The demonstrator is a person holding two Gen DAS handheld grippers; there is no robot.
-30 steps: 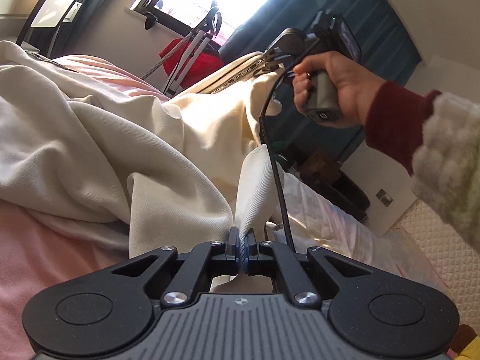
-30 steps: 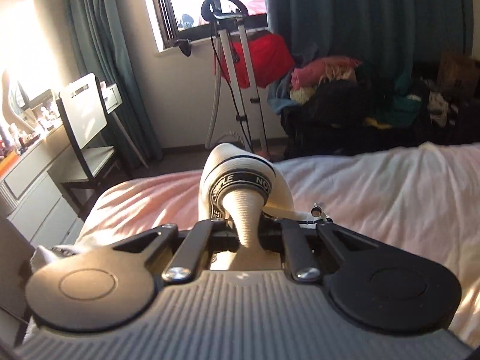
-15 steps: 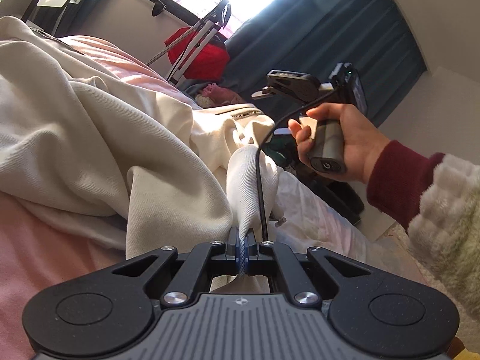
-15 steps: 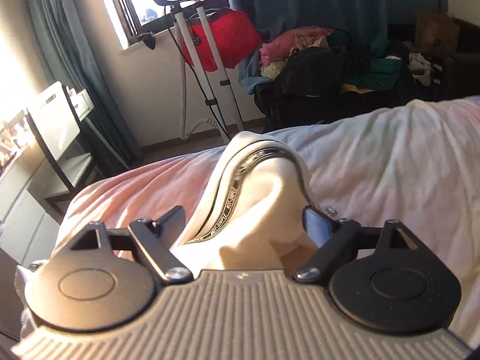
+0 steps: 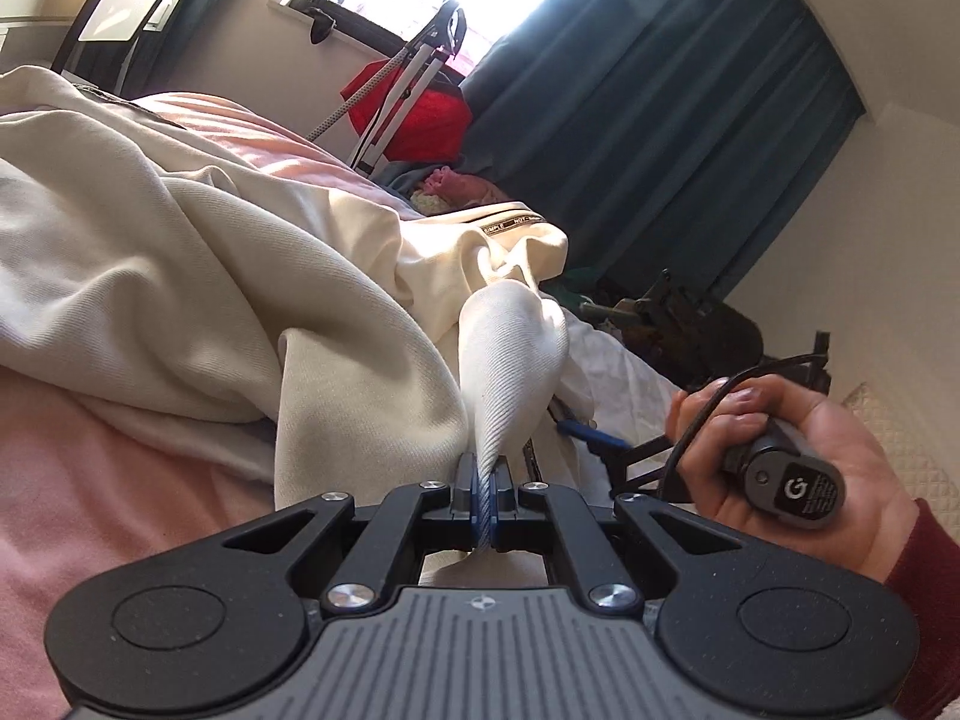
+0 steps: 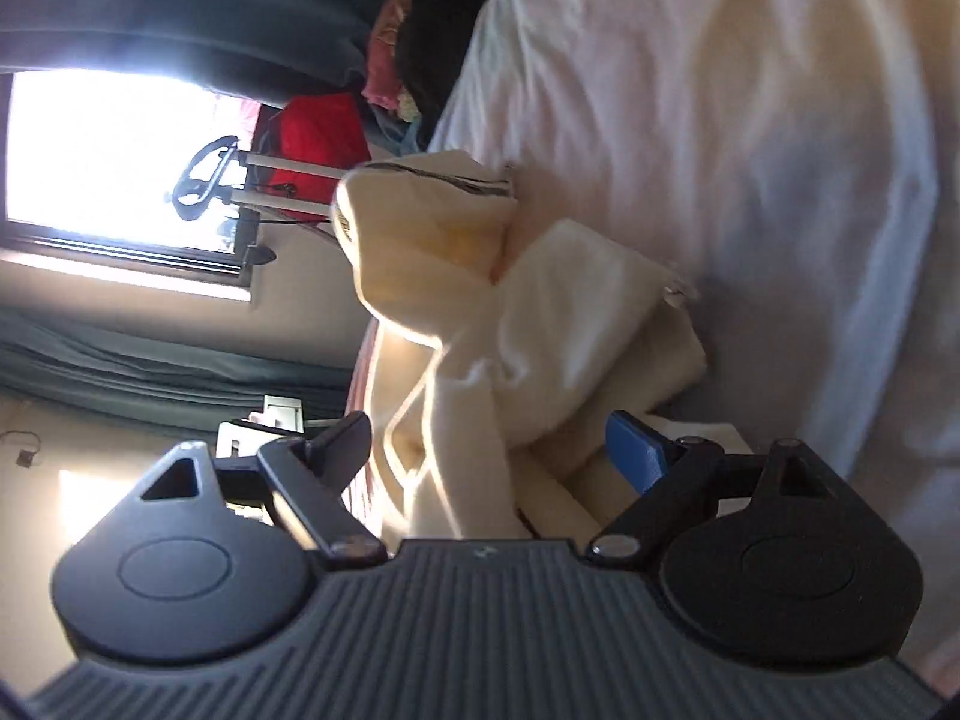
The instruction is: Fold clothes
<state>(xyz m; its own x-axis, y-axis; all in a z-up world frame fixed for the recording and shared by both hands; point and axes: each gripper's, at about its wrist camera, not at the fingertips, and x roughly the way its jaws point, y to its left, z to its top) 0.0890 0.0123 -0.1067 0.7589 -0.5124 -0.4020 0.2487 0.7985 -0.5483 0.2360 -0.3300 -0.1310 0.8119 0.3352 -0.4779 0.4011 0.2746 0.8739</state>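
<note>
Sunlit bedroom, with a pink bedspread [image 5: 72, 480] serving as my work surface. On it the cream garment [image 5: 180, 276] lies rumpled in loose heaps, its printed waistband [image 5: 510, 222] toward the far edge. My left gripper [image 5: 483, 498] is clamped on 1 white fold of it. My right gripper [image 6: 486, 450] has its jaws spread wide; cloth sits between them but the pads press nothing. I judge the folding barely begun: no flat panel, no clean crease, and all smoothing and folding are left.

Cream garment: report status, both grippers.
Left gripper shut on cream garment. Right gripper open, cloth loose between. Garment bunched on bed. Nothing blocking.
</note>
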